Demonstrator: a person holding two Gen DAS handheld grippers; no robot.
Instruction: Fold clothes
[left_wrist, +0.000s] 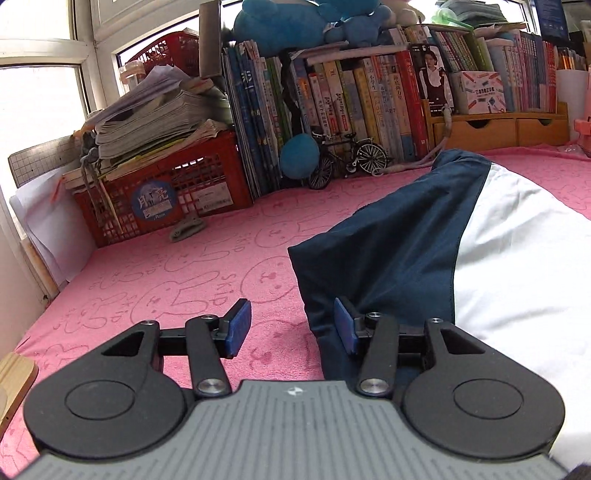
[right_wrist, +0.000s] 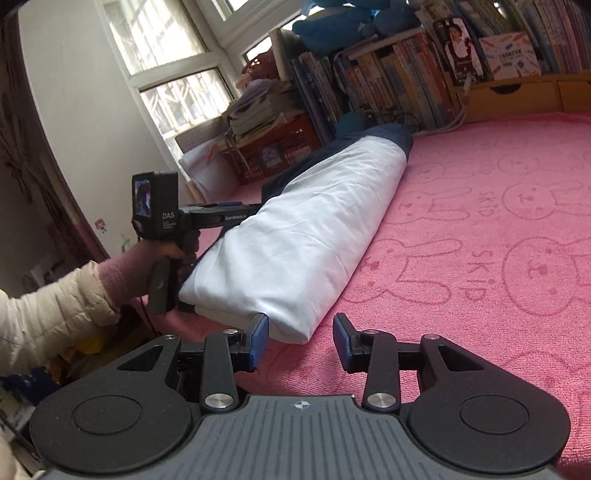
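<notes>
one red crate (left_wrist: 162, 192) holds stacked papers (left_wrist: 147, 122) beside folded garment (left_wrist: 424, 240).

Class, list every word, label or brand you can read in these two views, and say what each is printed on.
"SKID" on the pink towel, beside the rabbit drawings, repeated.
"DAS" on the black camera box of the left handheld device.
"GenRobot.ai", partly cut off, on that device's arm.
Book spines, the red crate's sticker and the box on the shelf carry print too small or blurred to read.
</notes>
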